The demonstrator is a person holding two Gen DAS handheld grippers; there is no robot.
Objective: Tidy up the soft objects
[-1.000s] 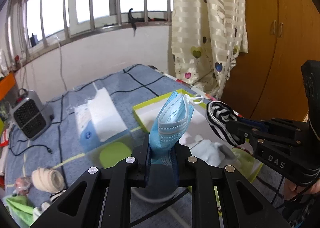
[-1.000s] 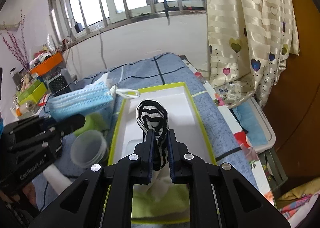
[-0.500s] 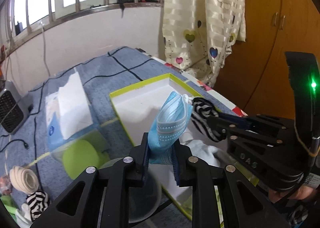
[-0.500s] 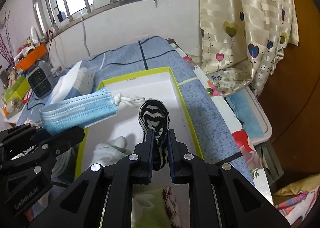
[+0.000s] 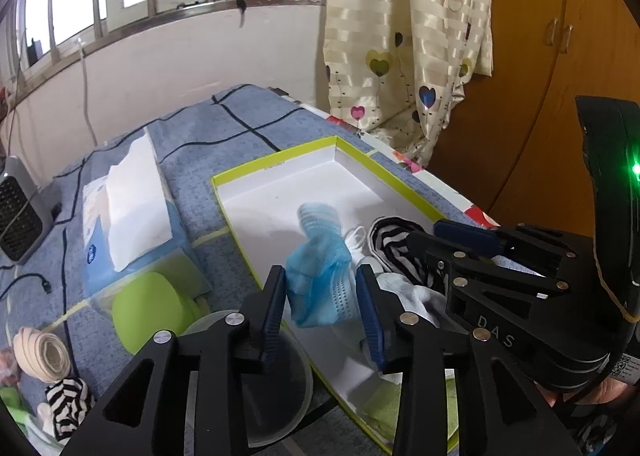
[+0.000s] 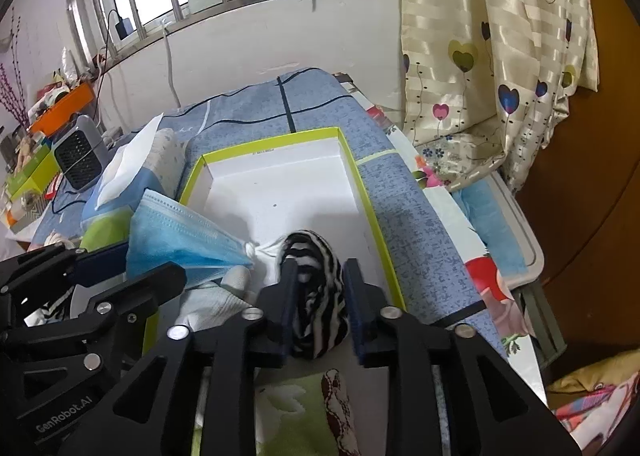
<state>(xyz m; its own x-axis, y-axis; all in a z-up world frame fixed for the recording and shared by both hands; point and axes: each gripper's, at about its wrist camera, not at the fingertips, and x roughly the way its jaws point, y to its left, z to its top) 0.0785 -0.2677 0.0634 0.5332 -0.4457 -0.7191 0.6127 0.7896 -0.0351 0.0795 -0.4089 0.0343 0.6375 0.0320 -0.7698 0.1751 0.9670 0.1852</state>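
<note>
Over the tray (image 5: 404, 185), both tools newly parted around mask (image 5: 320, 268), sock (image 6: 318, 296).

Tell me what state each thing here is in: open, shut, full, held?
Left gripper: jaws just opened, blue face mask loose between them.
Right gripper: jaws just opened, striped sock between them, released.
Yellow-rimmed box: lidless, far half bare.
Tissue pack: open, tissue sticking out.
Bandage: rolled up.

Crumpled blue face mask (image 5: 320, 276) beside striped sock (image 6: 316, 296), seemingly inside lime-rimmed white box (image 6: 360, 176).
</note>
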